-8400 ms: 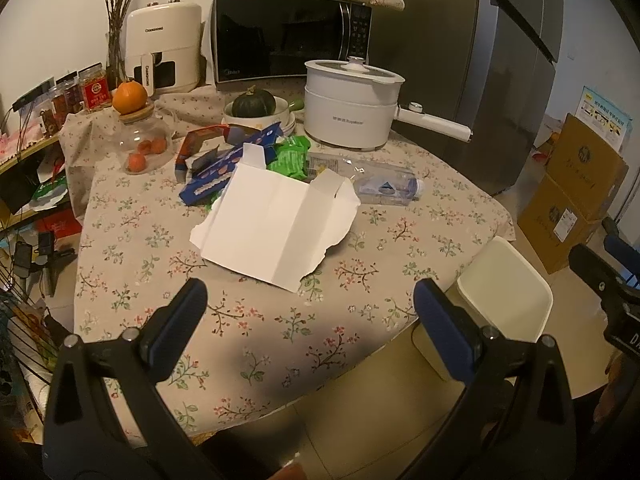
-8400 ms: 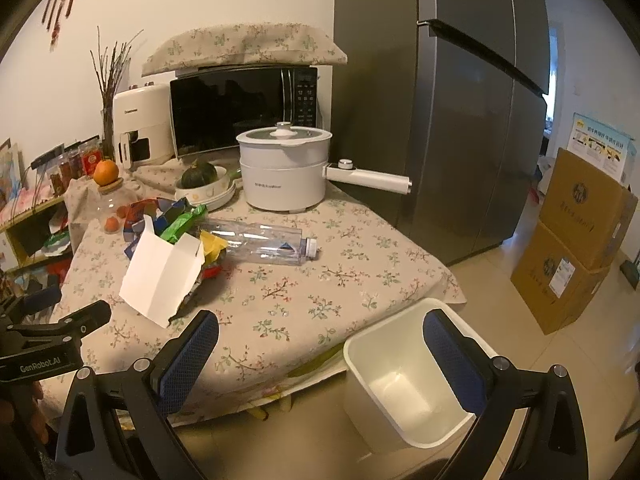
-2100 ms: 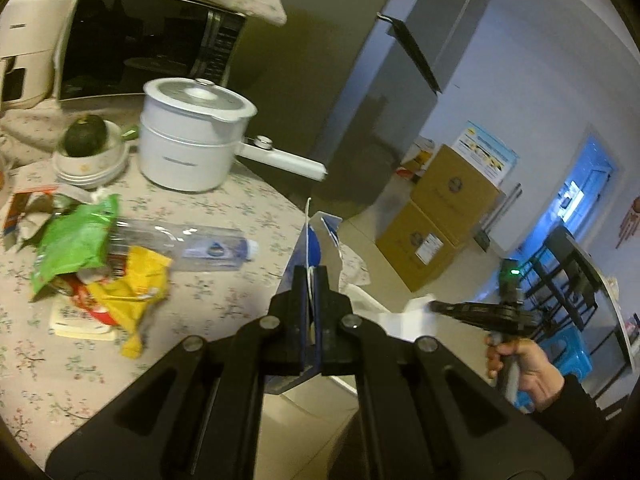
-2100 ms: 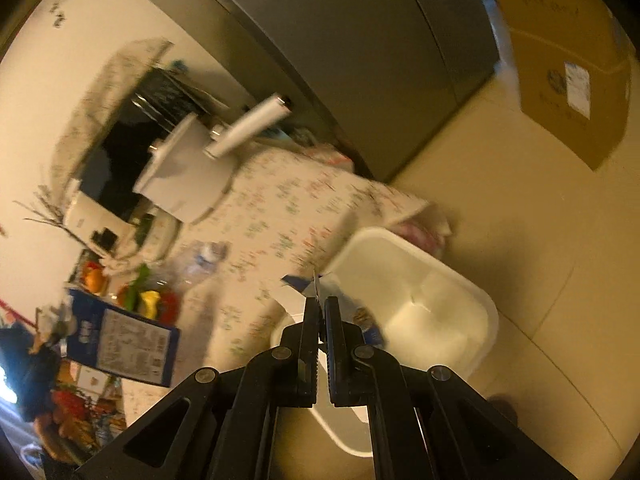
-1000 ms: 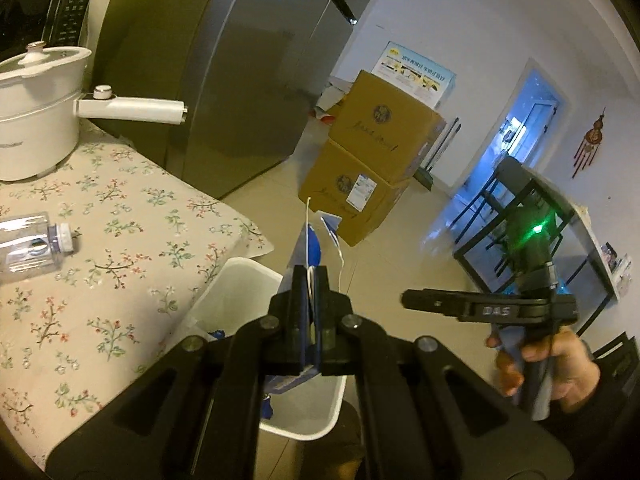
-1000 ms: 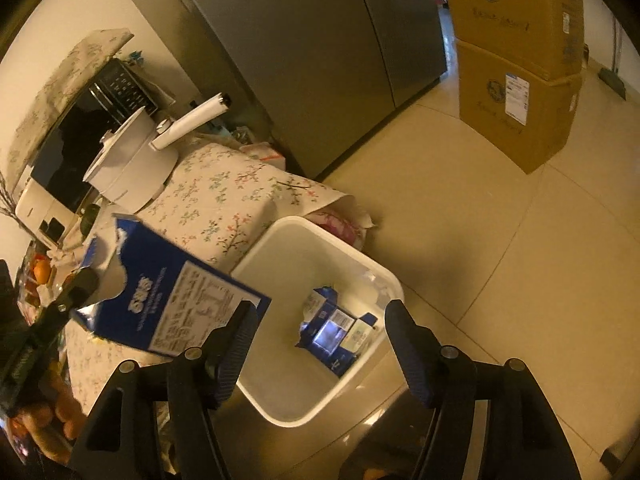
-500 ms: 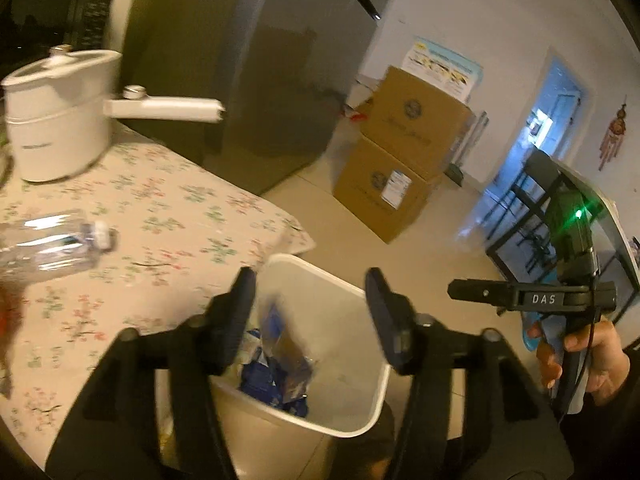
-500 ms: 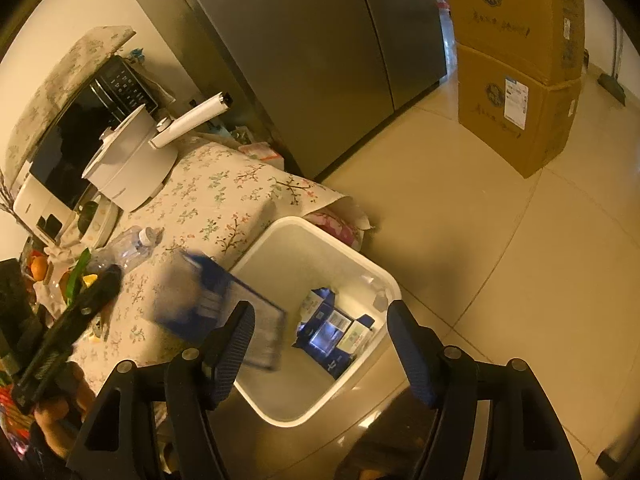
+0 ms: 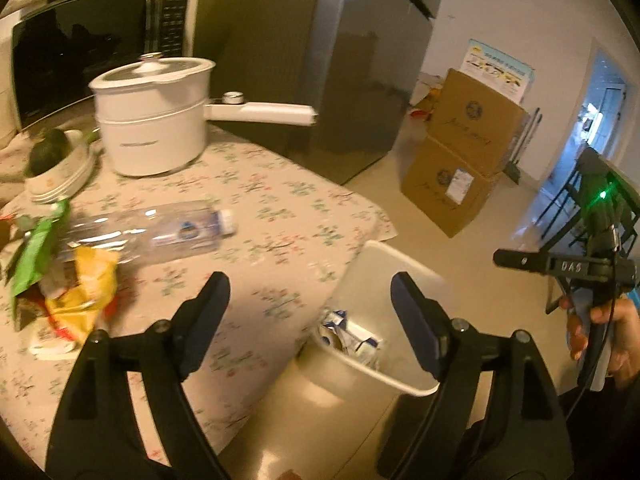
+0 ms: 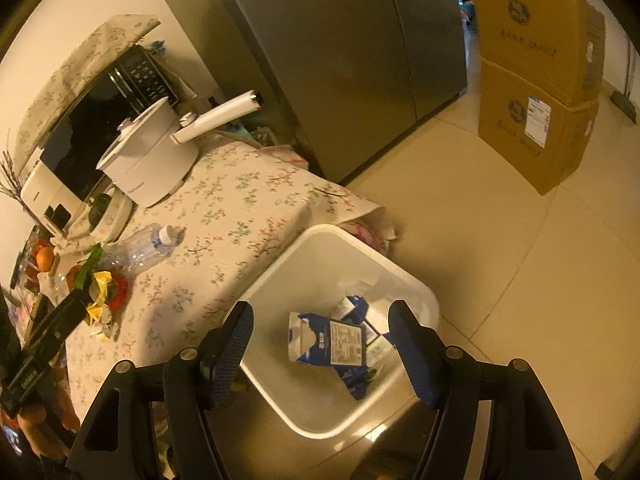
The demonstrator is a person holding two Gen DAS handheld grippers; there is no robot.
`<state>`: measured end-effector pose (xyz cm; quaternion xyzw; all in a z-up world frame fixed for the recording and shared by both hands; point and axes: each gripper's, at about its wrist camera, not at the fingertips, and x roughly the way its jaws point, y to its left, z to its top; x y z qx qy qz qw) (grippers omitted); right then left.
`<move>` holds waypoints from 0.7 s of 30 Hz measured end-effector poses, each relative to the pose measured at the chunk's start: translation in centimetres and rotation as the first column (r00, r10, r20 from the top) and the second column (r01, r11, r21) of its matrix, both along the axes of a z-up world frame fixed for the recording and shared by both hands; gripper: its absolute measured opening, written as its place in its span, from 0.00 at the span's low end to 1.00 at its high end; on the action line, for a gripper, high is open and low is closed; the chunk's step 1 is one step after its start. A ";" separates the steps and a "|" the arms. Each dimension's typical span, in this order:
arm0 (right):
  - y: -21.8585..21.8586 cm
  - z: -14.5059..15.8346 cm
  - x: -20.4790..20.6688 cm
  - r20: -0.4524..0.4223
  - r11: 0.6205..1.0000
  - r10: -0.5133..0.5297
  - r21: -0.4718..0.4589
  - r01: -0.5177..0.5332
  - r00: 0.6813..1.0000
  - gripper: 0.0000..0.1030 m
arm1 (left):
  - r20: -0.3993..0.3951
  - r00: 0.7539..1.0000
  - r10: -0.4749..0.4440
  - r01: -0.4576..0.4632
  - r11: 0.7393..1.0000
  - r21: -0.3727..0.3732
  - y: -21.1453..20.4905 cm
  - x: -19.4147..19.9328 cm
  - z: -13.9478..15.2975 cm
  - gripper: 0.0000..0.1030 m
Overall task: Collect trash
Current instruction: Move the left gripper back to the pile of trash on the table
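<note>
Fingers nearest us: our left gripper (image 9: pixel 310 312) has just been opening its jaws, which now stand wide with nothing between them, above the edge of the surface (image 9: pixel 280 208) and the white bin (image 9: pixel 400 268). Our right gripper (image 10: pixel 322 350) also stands wide and empty, straight over the bin (image 10: pixel 332 236). Inside the bin we see the blue and white carton (image 10: pixel 328 344) lying flat on other blue and white packaging. The bin sits on the floor, tucked against the corner of the floral tablecloth (image 10: pixel 240 200). Farther along the surface lie a clear plastic bottle (image 9: pixel 160 228) on its side, and beside it a heap of yellow wrapper (image 9: pixel 86 288) and green wrapper (image 9: pixel 32 256). Beyond those stands a white pot (image 9: pixel 152 120) with a long handle, then a microwave (image 9: pixel 92 40). Farthest off, cardboard boxes (image 9: pixel 460 160) are stacked by the refrigerator (image 9: pixel 340 60).
</note>
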<state>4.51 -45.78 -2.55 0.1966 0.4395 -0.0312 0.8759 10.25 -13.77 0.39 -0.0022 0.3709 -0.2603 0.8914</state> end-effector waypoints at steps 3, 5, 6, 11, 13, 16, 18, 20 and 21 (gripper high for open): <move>1.6 0.6 0.7 0.016 0.999 0.028 -0.023 -0.027 0.999 0.71 | -0.017 0.999 0.040 -0.039 0.999 0.026 1.8 -0.1 -0.2 0.86; 2.9 1.1 1.1 0.029 0.997 0.050 -0.054 -0.048 0.998 0.74 | -0.031 0.997 0.069 -0.068 0.997 0.032 3.5 0.1 -0.3 0.86; 3.4 1.2 1.3 0.033 0.996 0.058 -0.065 -0.056 0.998 0.75 | -0.033 0.996 0.085 -0.084 0.996 0.036 4.2 0.0 -0.4 0.86; 6.6 1.9 2.5 0.045 0.988 0.109 -0.114 -0.103 0.993 0.81 | -0.038 0.986 0.162 -0.160 0.986 0.051 8.2 0.1 -0.6 0.95; 7.8 2.0 3.0 0.042 0.984 0.123 -0.132 -0.116 0.992 0.83 | -0.043 0.982 0.186 -0.183 0.981 0.056 9.7 0.1 -0.7 0.99; 9.7 2.3 3.8 0.045 0.978 0.149 -0.157 -0.140 0.988 0.84 | -0.048 0.972 0.228 -0.224 0.972 0.072 11.7 0.1 -1.0 0.99; 11.0 2.4 4.3 0.046 0.973 0.168 -0.169 -0.158 0.985 0.85 | -0.057 0.966 0.254 -0.249 0.966 0.074 13.0 0.3 -1.2 0.99; 12.4 2.5 5.0 0.043 0.967 0.188 -0.181 -0.177 0.981 0.86 | -0.069 0.956 0.286 -0.281 0.956 0.082 14.6 0.4 -1.4 0.99; 13.2 2.5 5.4 0.041 0.964 0.200 -0.188 -0.189 0.979 0.87 | -0.073 0.952 0.298 -0.292 0.953 0.087 15.3 0.4 -1.5 0.99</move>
